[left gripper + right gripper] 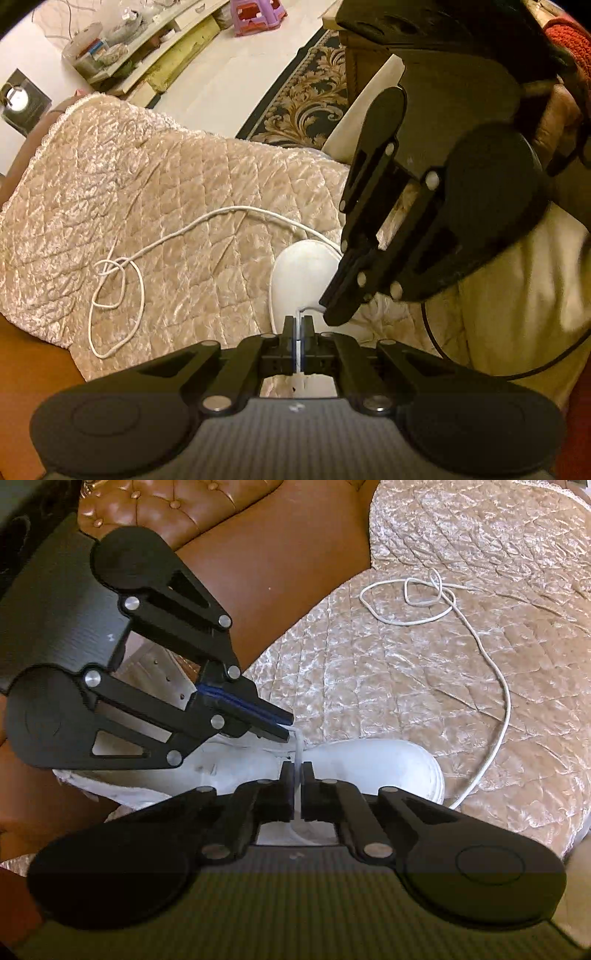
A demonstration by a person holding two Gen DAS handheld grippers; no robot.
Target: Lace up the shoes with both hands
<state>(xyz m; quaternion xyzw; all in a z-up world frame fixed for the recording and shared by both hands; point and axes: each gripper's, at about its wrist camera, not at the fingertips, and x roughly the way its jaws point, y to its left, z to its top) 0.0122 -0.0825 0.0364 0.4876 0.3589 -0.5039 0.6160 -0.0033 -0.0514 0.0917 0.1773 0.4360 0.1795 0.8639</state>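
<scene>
Both the left gripper (298, 325) and right gripper (297, 775) clench the white lace (297, 753) at lower centre above the shoe (369, 764), seemingly to hand it over.

You see: shoe (373, 762) white, smooth, faint sheen. Lace (495, 672) white woven cord, matt. Quilted cover (155, 192) crushed velvet, shiny beige. Sofa (280, 554) glossy brown leather. Both grippers matt black plastic, bright metal pins.
</scene>
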